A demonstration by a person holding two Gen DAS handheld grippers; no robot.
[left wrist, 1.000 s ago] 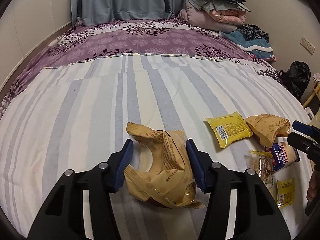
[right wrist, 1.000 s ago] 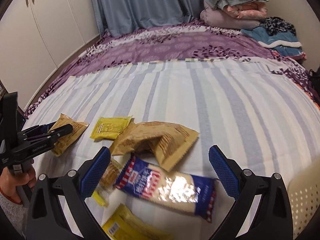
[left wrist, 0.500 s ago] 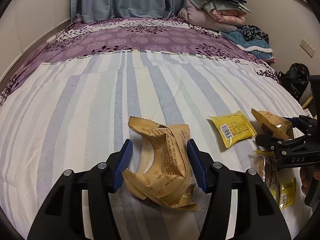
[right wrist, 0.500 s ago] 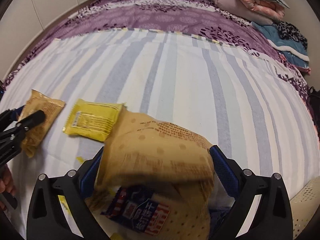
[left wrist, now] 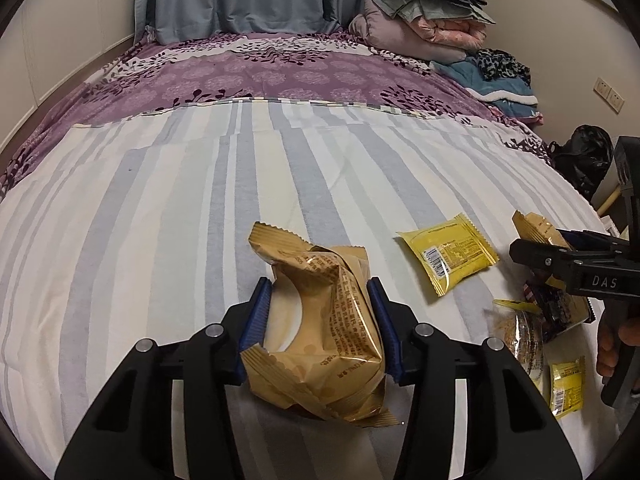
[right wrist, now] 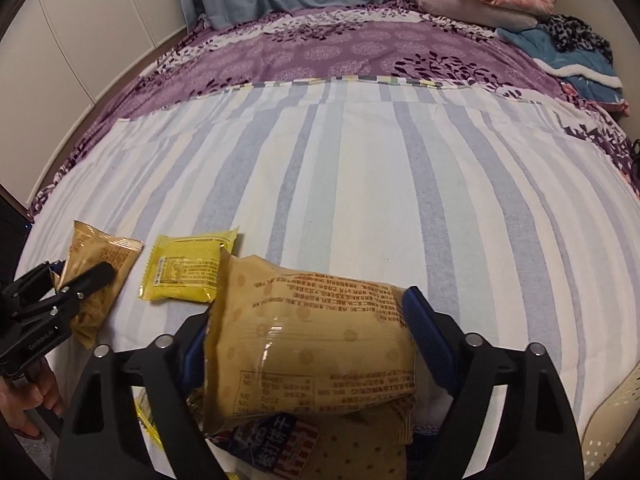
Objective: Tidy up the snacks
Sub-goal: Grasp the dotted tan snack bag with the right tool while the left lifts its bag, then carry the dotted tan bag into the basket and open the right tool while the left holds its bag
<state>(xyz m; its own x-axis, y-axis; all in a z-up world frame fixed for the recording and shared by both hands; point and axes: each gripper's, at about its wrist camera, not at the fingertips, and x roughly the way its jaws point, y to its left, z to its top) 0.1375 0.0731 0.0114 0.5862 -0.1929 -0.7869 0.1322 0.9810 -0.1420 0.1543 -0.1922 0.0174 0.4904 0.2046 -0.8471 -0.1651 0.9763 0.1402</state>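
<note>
In the left wrist view my left gripper (left wrist: pixel 318 286) is shut on a crumpled tan snack packet (left wrist: pixel 324 328), its jaws still closing, blue pads pressing both sides. The right wrist view has my right gripper (right wrist: pixel 308 312) closing on a larger tan packet (right wrist: pixel 312 344). The right pad touches the packet's edge and the left pad sits half behind it. Under that packet lies a blue, red and white cracker packet (right wrist: pixel 272 444). A yellow packet (left wrist: pixel 448 256) (right wrist: pixel 188 268) rests on the striped sheet (left wrist: pixel 200 220) between the two grippers. The left gripper (right wrist: pixel 76 276) also shows at the left edge.
A clear-wrapped round biscuit (left wrist: pixel 520 332) and a small yellow packet (left wrist: pixel 566 384) lie near the right gripper (left wrist: pixel 548 240). A cream perforated basket (right wrist: pixel 612 420) sits at the lower right. Folded blankets (left wrist: pixel 432 20) are piled at the head of the bed, a black bag (left wrist: pixel 584 160) beyond its edge.
My right gripper came forward and down over the large tan packet and narrowed its jaws onto it. The left jaws squeezed tighter on the crumpled packet.
</note>
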